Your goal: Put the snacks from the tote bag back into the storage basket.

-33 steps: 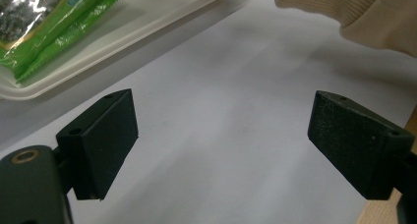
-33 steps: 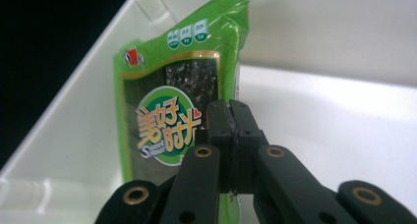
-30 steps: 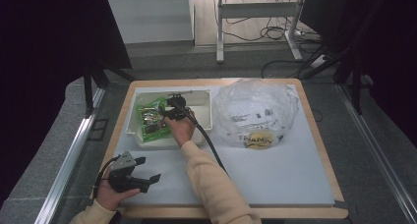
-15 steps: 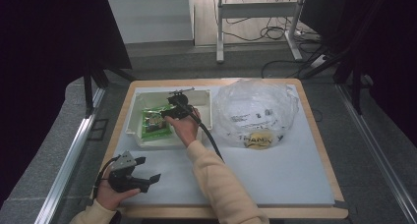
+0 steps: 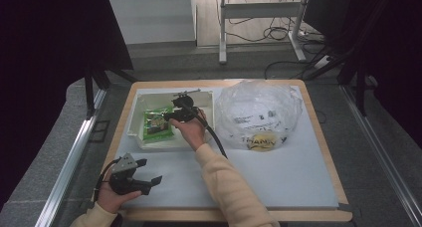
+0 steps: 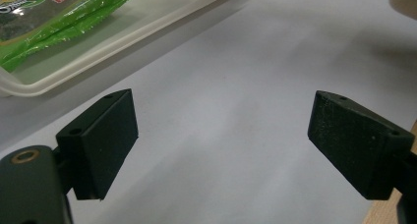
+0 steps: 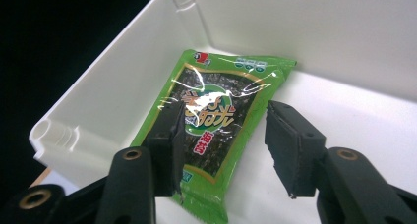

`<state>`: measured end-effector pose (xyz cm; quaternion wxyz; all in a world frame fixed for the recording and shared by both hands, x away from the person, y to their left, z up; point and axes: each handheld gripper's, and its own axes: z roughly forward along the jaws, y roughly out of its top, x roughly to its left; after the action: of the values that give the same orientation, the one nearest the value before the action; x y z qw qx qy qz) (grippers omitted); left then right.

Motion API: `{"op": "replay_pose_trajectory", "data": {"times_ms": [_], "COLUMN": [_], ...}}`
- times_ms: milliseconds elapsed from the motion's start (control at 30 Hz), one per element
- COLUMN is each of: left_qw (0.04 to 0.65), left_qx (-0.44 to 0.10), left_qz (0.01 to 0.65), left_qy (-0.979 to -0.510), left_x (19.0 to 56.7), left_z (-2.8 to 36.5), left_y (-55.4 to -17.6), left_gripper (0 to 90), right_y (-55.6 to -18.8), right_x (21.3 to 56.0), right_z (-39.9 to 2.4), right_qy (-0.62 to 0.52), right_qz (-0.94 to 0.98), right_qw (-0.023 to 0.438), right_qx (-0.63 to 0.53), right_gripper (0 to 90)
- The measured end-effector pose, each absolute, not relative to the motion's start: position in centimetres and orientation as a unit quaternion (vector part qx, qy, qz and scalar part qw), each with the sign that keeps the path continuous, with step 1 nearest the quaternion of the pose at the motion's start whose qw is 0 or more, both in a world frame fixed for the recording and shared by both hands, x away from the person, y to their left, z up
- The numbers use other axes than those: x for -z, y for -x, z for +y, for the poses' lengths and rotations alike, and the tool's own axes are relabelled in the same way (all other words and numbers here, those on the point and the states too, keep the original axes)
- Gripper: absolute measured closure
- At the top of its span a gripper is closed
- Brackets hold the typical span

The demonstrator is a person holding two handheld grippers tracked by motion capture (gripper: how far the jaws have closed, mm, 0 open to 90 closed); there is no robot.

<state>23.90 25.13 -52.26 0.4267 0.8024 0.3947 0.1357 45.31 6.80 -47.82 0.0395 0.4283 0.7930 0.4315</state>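
- The right gripper (image 5: 175, 115), left of centre in the high view, has drawn back slightly toward the person over the last second and hangs above the white tray (image 5: 135, 120).
- Its jaws stand parted, holding nothing; the green snack packet (image 7: 216, 121) lies flat on the tray floor below them.
- This looks like a release just made, the packet delivered.
- The left gripper (image 5: 149, 179), lower left on the tabletop (image 5: 278, 172), remains unclenched and empty.
- A crumpled clear bag (image 5: 259, 112) sits right of the tray.
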Motion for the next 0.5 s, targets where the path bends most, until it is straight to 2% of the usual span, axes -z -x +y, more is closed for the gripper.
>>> {"op": "replay_pose_trajectory", "data": {"times_ms": [500], "left_qw": [0.423], "left_qx": [-0.144], "left_qz": [0.397], "left_qy": [-0.802], "left_x": [52.3], "left_z": [25.2], "left_y": [-24.0], "left_gripper": [11.7], "right_y": [-43.0], "right_x": [45.6], "right_z": [2.1], "right_qy": [-0.378], "right_qz": [0.804], "right_qw": [0.062], "right_qx": [-0.454], "right_gripper": [47.4]}}
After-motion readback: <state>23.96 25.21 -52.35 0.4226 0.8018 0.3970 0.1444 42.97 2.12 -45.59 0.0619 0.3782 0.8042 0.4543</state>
